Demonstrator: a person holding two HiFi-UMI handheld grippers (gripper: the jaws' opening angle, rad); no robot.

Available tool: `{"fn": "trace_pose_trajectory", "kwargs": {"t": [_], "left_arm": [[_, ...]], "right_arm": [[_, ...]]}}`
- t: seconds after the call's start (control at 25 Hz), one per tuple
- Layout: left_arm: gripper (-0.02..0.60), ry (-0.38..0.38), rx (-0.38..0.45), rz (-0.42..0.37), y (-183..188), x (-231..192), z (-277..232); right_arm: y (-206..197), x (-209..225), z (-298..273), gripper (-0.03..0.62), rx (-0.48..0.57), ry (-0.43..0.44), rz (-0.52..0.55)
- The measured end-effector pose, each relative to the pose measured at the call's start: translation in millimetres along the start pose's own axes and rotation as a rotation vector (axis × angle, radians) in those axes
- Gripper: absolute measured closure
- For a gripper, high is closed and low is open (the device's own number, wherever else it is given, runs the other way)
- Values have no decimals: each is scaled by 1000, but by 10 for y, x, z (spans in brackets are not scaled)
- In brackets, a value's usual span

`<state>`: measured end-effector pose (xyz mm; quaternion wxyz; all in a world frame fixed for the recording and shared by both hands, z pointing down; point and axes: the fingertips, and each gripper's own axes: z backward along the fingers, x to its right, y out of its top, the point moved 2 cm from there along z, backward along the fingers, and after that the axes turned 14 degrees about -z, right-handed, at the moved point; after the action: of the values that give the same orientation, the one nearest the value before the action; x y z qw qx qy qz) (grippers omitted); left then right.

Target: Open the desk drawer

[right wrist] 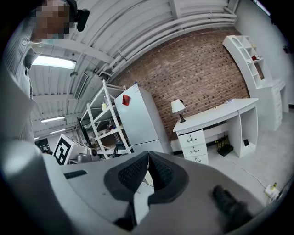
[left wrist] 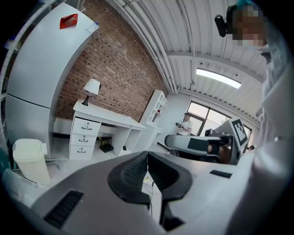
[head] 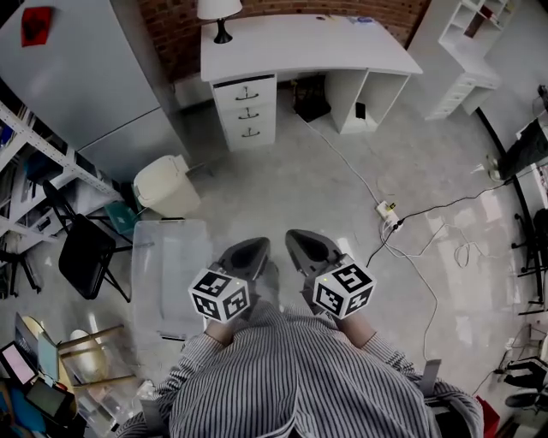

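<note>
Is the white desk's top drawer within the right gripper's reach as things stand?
Probably not: the right gripper, jaws shut, is close to the person, and the white desk's top drawer lies far across unobstructed grey floor.

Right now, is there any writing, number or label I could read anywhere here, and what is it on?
No readable words or numbers anywhere.
Red sticker on the fridge: too small to read.
Marker cubes, left and right: black-and-white square patterns, no letters.

both claws, left claw [head: 247,255] and right claw [head: 308,248], held side by side, jaws closed, empty.
</note>
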<state>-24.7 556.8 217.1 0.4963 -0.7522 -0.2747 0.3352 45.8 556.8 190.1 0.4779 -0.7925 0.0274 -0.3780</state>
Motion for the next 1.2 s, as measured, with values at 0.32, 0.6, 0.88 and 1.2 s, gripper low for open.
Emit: {"fn": "trace_pose_trajectory", "kwargs": {"t": [0.32, 0.6, 0.88, 1.2], "left_arm": [[568, -11, 20, -25, 638, -1194, -646], [568, -86, 20, -25, 1055, -2040, -1204], [568, -112, -19, 32, 1034, -2355, -1460], [568, -100, -55, 94, 998, -2771, -1828]], "right_arm": [[776, 483, -1006, 577, 29, -29, 13], [1291, 739, -1903, 577, 42, -64, 27], [1388, 950, -2282, 577, -20, -94, 3], [1586, 1272, -2825, 577, -84, -43, 3]]}}
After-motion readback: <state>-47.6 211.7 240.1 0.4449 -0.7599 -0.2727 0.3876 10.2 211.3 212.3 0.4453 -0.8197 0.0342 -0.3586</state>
